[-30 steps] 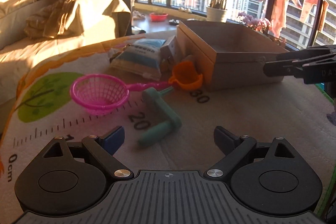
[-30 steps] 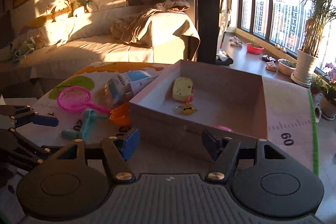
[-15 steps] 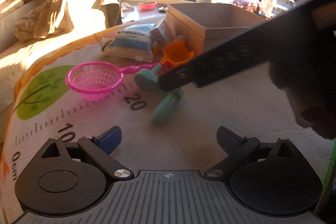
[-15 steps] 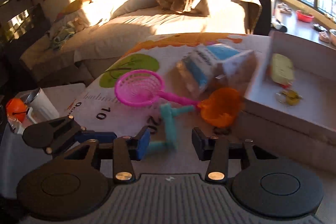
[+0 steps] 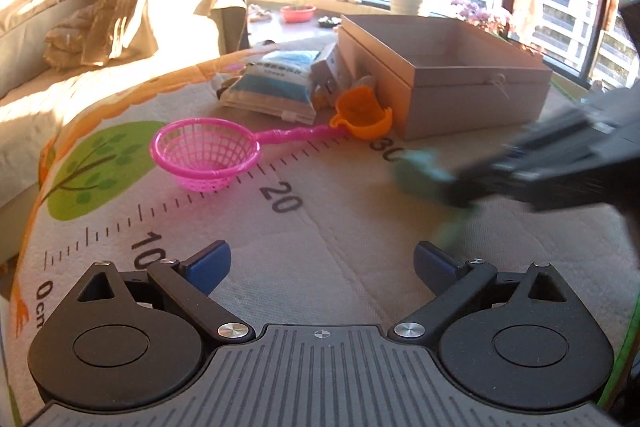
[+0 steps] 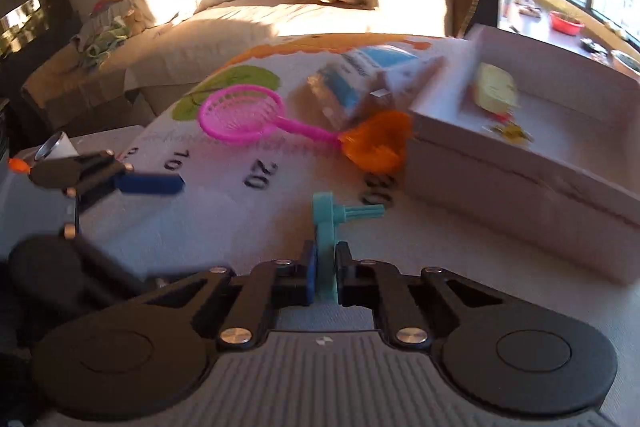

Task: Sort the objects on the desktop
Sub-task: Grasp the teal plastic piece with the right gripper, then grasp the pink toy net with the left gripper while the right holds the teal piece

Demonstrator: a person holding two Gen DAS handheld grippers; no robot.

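My right gripper (image 6: 324,267) is closing on a teal plastic toy (image 6: 326,215); its pads press the toy's flat disc, and a ribbed stem sticks out to the right. In the left wrist view the toy (image 5: 420,175) is a blur at the right gripper's (image 5: 464,187) tips. A pink strainer (image 5: 206,155) lies on the ruler-printed mat, its handle reaching an orange cup (image 5: 364,115) beside the cardboard box (image 5: 472,95). My left gripper (image 5: 322,259) hovers open over the mat's front, nothing between its fingers.
A blue-and-white packet (image 5: 276,83) and a small carton lean against the box's left side. Inside the box (image 6: 480,179) lie a yellow item (image 6: 496,91) and a small yellow trinket. A sofa with a blanket stands beyond the mat. A metal cup (image 6: 56,147) sits at the left.
My right gripper swung from the box down to the teal toy and closed on it. The toy has shifted to the right across the mat. My left gripper stayed put, jaws slightly wider.
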